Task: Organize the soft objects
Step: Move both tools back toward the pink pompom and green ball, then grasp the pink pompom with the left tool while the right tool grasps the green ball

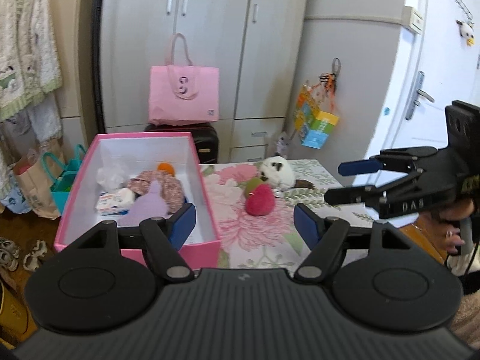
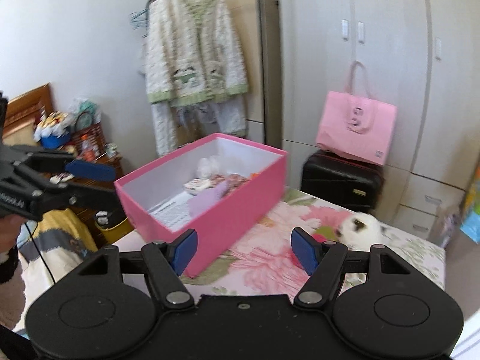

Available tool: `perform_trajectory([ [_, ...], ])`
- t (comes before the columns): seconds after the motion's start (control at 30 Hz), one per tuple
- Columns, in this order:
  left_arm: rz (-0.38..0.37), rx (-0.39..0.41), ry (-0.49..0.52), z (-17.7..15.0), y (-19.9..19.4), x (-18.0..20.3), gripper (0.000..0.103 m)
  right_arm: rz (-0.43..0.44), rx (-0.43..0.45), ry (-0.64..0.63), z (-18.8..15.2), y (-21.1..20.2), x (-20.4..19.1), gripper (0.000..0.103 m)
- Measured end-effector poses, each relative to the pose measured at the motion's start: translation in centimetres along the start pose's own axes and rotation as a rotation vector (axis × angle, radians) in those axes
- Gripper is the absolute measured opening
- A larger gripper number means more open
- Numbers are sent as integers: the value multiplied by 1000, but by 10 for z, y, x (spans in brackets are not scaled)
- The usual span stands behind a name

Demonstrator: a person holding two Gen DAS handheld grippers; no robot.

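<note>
A pink box (image 1: 196, 253) stands open on the left of the floral-clothed table (image 1: 264, 240). Inside lie a purple soft item (image 1: 150, 205), a floral fabric piece (image 1: 160, 181), an orange thing (image 1: 166, 168) and a tissue pack (image 1: 109, 205). Right of the box, a red strawberry plush (image 1: 259, 201) rests in front of a white plush (image 1: 276, 171). My left gripper (image 1: 244, 225) is open and empty, held above the box's near right corner. My right gripper (image 1: 334, 183) reaches in from the right, open and empty. In the right wrist view, the right gripper (image 2: 244, 250) faces the box (image 2: 234, 201) and white plush (image 2: 360, 228); the left gripper (image 2: 114, 184) is at the left.
A pink tote bag (image 1: 183, 93) sits on a black suitcase (image 1: 207, 144) against grey wardrobes behind the table. A quilted garment (image 2: 192, 51) hangs at the left. Paper and teal bags (image 1: 45, 180) stand on the floor left of the box. A white door (image 1: 420, 90) is at the right.
</note>
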State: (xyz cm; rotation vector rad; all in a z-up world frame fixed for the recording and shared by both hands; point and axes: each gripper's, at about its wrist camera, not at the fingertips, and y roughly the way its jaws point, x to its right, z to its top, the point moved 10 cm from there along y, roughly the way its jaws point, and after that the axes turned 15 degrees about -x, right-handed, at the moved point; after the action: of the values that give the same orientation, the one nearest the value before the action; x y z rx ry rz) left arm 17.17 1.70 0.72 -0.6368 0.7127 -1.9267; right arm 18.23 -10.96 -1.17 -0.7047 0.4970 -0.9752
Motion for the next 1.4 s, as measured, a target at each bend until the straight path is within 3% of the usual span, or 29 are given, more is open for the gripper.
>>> perform_trajectory([
  [0.33, -85, -54, 69, 10, 45, 46, 71, 7, 5, 95, -8, -1, 49, 74],
  [0.5, -89, -66, 99, 15, 74, 64, 71, 17, -13, 121, -6, 10, 65, 74],
  [0.7, -26, -64, 111, 19, 113, 72, 71, 68, -41, 125, 4, 37, 80, 73],
  [0.87, -9, -78, 79, 22, 152, 72, 71, 114, -74, 107, 13, 72, 90, 47],
  [1.0, 18, -70, 43, 25, 184, 69, 71, 102, -104, 64, 19, 107, 99, 36],
  [1.2, 72, -84, 6, 26, 232, 60, 71, 116, -136, 35, 25, 152, 112, 34],
  [1.4, 152, -57, -21, 33, 260, 47, 71, 67, -151, -2, 33, 182, 120, 34],
])
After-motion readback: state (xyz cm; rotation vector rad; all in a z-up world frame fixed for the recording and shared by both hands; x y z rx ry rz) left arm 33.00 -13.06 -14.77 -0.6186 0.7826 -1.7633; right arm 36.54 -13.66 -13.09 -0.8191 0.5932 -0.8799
